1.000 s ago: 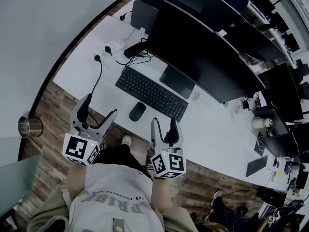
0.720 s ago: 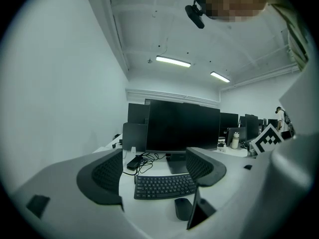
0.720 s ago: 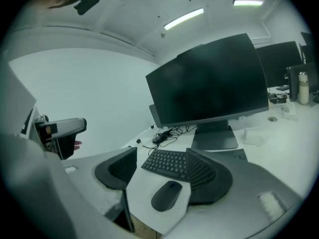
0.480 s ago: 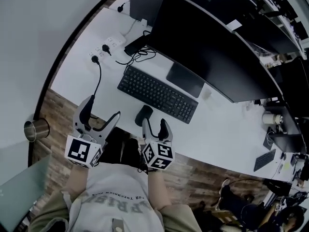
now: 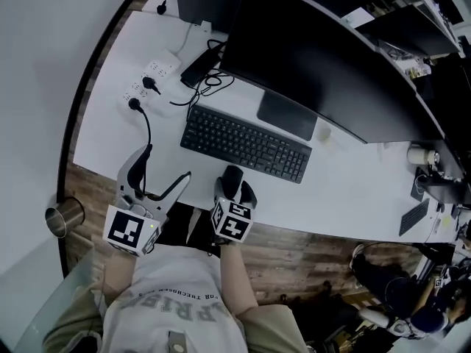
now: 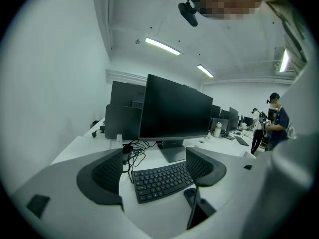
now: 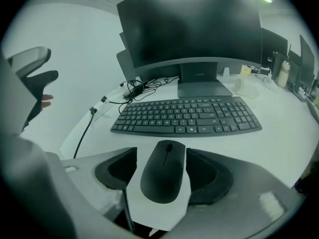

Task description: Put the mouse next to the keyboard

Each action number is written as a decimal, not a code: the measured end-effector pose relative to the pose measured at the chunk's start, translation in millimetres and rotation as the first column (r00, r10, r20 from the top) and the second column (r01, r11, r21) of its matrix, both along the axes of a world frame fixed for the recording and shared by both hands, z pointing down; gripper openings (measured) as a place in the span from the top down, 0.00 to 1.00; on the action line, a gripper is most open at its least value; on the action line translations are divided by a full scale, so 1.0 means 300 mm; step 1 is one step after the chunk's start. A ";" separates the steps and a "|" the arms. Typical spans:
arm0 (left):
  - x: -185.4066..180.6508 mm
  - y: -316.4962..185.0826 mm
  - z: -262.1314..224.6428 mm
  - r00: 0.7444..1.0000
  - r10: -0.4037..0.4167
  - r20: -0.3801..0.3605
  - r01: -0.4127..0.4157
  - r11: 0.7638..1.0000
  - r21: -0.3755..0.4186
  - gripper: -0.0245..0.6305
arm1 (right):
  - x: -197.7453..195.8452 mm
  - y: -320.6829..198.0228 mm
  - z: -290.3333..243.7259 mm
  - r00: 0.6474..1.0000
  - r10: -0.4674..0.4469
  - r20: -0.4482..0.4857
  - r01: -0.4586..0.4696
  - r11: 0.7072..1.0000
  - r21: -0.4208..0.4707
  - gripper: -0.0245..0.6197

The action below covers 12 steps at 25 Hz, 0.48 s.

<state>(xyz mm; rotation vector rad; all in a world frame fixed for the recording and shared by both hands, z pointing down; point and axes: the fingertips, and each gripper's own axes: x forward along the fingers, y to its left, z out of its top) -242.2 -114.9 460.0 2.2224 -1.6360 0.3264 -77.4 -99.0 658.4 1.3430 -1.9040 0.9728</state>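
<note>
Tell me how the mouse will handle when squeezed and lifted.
The mouse looks like a rigid shell, so it probably won't flex. Its smooth, rounded sides taper, so it may slip from the right gripper. Low and wide, it shouldn't tip.

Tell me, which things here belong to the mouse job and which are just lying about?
In the job: mouse, keyboard, right gripper straddling the mouse.
Lying about: monitor, power strip, cables, metal cup.
</note>
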 end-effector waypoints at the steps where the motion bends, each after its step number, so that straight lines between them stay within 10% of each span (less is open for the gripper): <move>1: -0.007 -0.011 0.006 1.000 0.012 -0.001 -0.012 1.000 -0.004 0.38 | -0.003 0.001 0.019 1.000 0.005 -0.026 -0.005 1.000 -0.017 0.50; 12: -0.061 -0.096 0.030 0.997 0.081 -0.021 -0.081 0.997 -0.018 0.38 | 0.005 0.003 0.113 0.982 0.051 -0.180 -0.073 0.990 -0.117 0.50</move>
